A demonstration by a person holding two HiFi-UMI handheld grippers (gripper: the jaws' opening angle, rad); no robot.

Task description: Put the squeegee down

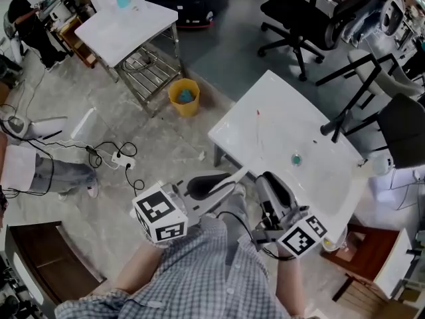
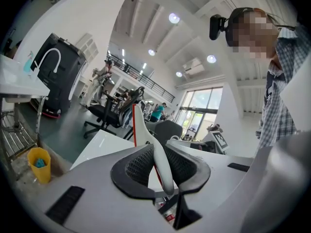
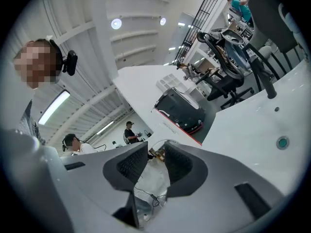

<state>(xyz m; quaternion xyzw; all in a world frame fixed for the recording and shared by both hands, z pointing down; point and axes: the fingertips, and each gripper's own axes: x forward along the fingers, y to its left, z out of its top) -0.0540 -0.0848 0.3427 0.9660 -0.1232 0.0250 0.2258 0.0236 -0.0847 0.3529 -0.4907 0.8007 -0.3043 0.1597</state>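
Looking down from the head view, the left gripper (image 1: 204, 187) holds the squeegee (image 1: 236, 178) at the near edge of the white table (image 1: 285, 125), with the right gripper (image 1: 272, 183) just beside it. Left gripper view: both pads (image 2: 133, 166) are clamped on the squeegee's white handle, and its red-striped end rises upright above the table. Right gripper view: the jaws stand apart with nothing between them, and the table lies to their right.

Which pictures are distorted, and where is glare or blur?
Both gripper views: fisheye, dark corners, bent lines. Left gripper view: windows washed out, squeegee sharp. Right gripper view: ceiling lamp glares. Head view: evenly lit, soft sheen on the table.
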